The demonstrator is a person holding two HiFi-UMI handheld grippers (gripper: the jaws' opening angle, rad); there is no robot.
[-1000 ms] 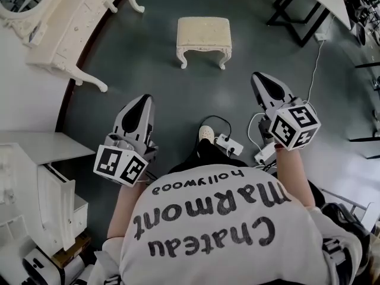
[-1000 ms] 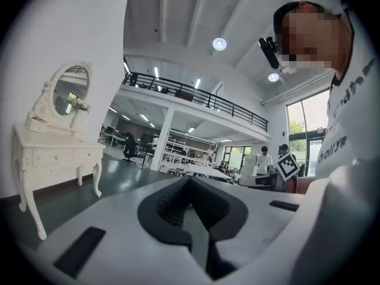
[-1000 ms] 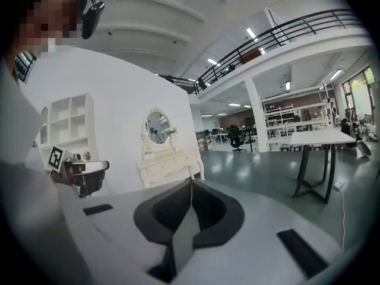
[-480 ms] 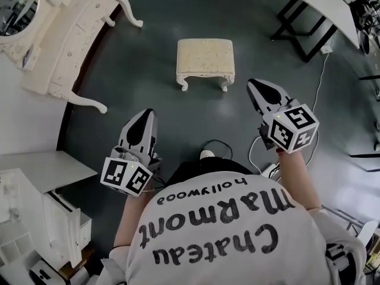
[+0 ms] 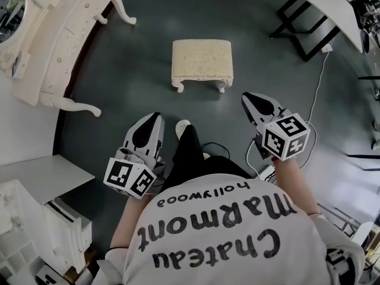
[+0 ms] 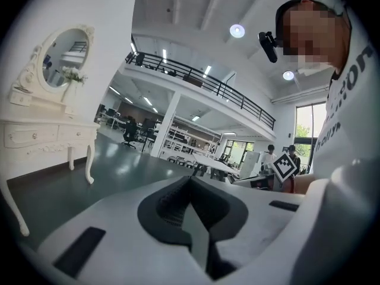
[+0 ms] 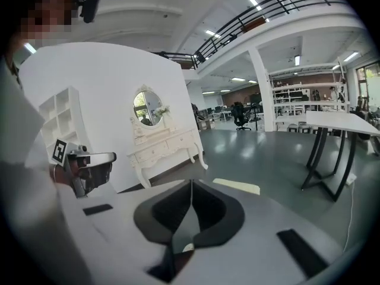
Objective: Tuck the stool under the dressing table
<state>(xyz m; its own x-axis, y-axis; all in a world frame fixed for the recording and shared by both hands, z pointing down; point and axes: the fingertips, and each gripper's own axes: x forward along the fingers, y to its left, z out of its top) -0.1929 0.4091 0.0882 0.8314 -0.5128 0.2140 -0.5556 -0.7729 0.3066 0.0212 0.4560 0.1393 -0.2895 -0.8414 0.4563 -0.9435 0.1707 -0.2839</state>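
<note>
A cream cushioned stool [image 5: 202, 62] with curled white legs stands on the dark floor ahead of me; a strip of its seat [image 7: 237, 186] shows past the right jaws. The white dressing table [image 5: 50, 37] with its oval mirror [image 6: 61, 58] runs along the wall at upper left, well apart from the stool, and appears again as the dressing table [image 7: 160, 147] in the right gripper view. My left gripper [image 5: 155, 121] hangs shut and empty, short of the stool on its left. My right gripper [image 5: 248, 100] is shut and empty too, just right of the stool's near corner.
A black-legged white desk [image 5: 323, 5] stands at upper right, with cables and a power strip [image 5: 267, 172] on the floor beside me. White shelving [image 5: 35, 218] fills the lower left. My shoe [image 5: 183, 127] steps between the grippers. Two people [image 6: 282, 154] stand far off.
I have walked forward: the stool has drawn closer in the head view and both grippers have moved toward it and sunk a little. My shoe now shows stepping ahead between them.
</note>
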